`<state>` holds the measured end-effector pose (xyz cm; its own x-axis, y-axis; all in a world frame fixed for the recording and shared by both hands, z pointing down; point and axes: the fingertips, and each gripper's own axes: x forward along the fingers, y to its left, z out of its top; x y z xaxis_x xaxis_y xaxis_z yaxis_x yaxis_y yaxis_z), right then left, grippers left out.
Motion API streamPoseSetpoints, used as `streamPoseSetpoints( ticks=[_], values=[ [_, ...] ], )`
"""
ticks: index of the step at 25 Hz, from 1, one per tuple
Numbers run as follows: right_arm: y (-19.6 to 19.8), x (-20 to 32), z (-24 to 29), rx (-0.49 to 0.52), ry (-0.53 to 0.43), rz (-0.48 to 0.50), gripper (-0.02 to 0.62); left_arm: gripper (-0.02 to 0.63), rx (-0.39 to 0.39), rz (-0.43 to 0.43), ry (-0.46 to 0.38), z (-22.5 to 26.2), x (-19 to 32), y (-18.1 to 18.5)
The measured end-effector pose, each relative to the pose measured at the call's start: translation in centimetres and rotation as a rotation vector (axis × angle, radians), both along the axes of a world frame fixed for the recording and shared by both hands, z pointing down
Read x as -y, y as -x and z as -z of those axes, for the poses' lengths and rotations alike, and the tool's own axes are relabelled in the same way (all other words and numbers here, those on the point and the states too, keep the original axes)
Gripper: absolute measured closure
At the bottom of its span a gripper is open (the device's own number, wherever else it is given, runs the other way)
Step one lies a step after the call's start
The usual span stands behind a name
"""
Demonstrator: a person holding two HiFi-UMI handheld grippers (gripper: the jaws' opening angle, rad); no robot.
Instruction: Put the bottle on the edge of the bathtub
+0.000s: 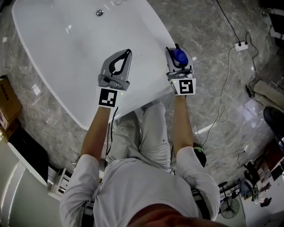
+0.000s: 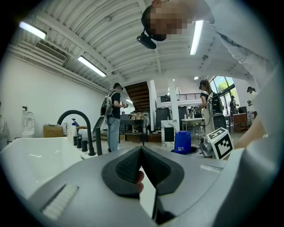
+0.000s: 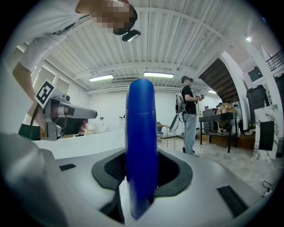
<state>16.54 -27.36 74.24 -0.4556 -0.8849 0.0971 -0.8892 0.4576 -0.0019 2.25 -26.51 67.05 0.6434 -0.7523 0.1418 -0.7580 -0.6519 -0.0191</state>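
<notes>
At the far left I see a box [image 1: 8, 99] on the marble floor [image 1: 208, 26], beside the white tub [image 1: 53, 53]. The tub fills the upper left of my head view, with its drain [image 1: 99, 13] near the top.

My left tongs [image 1: 128, 52] hang over the tub's basin, pointing away from me. In the left gripper view the jaws meet at their tips with nothing between them, so they are closed and empty. That view also shows a black arched tap [image 2: 76, 116] beyond the tub's rim and a person [image 2: 113, 119] standing farther back.

To the right, my right tongs [image 1: 178, 49] are over the tub's right rim and are clamped on the blue bottle [image 1: 179, 56]. In the right gripper view the bottle stands upright between the pads. They press on it from both sides, and it rises well above the jaws. I cannot tell whether its base touches the rim. The two tongs are near each other, side by side and roughly level.

Farther right, a white power strip [image 1: 241, 45] lies on the floor, with a cable [image 1: 227, 77] trailing from it toward me.
</notes>
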Motion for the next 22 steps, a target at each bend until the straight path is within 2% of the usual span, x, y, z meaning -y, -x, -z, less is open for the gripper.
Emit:
streamPoseSetpoints(
  ticks=[5, 11, 16, 22],
  values=[
    [0.4, -0.3, -0.4, -0.013, 0.056, 0.004, 0.385, 0.610, 0.030, 0.003, 0.009, 0.6, -0.4, 0.0],
    [0.3, -0.2, 1.0, -0.030, 0.092, 0.002, 0.345, 0.609, 0.037, 0.021, 0.007, 2.9, -0.5, 0.0],
    [0.2, -0.4, 4.2, -0.034, 0.097, 0.011, 0.322, 0.609, 0.042, 0.029, 0.004, 6.3, -1.3, 0.0],
    [0.5, -1.5, 10.7, -0.025, 0.094, 0.026, 0.318, 0.609, 0.030, 0.053, -0.027, 12.4, -1.7, -0.1]
  ],
)
